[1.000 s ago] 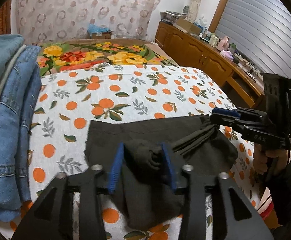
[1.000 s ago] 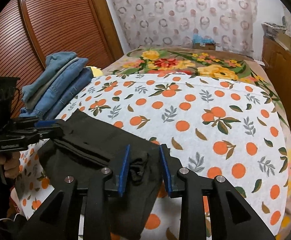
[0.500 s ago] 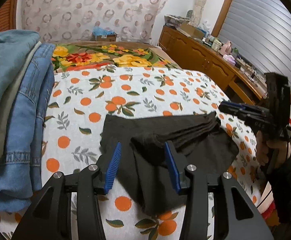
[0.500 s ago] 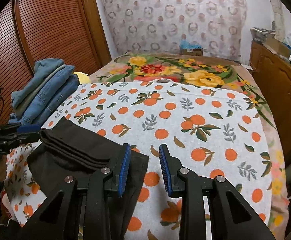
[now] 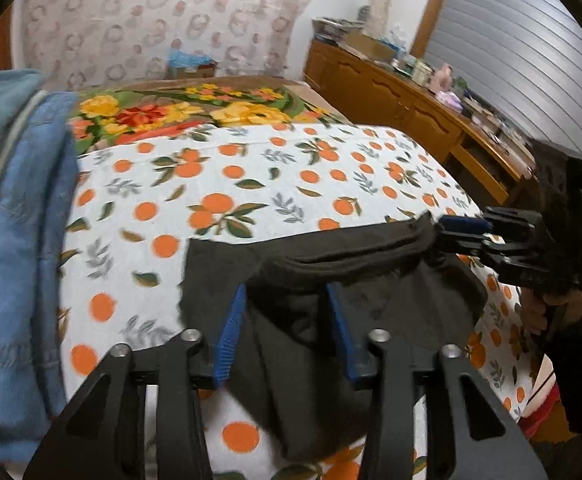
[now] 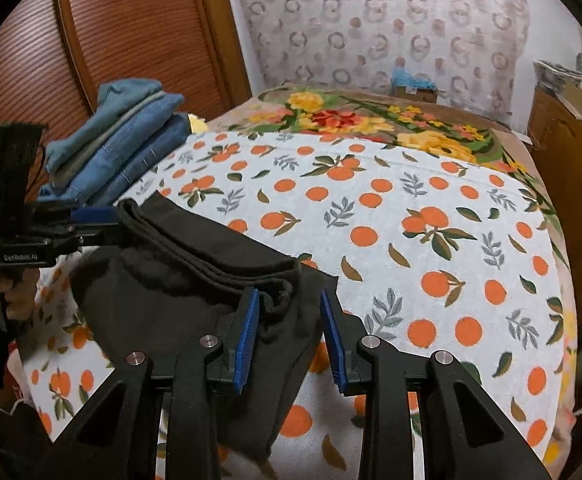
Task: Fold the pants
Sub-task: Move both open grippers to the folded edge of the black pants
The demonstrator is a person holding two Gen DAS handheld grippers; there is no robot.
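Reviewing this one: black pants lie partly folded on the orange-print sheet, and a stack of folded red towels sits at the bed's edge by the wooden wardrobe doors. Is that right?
Not quite. The stack by the wardrobe doors is blue denim clothing, jeans by the look of it, not red towels; the right wrist view shows it clearly. The rest holds: the black pants lie partly folded on the orange-print sheet.

One marking can be read. In the right wrist view, the black body of the left claw (image 6: 95, 226), at the left edge of the scene, carries small white lettering on its side that reads roughly "GenRobot.AI"; the letters are small and slightly blurred. The cardboard box (image 6: 413, 90) at the far end of the bed bears a pale label, too small to read. Nothing legible shows in the left wrist view.
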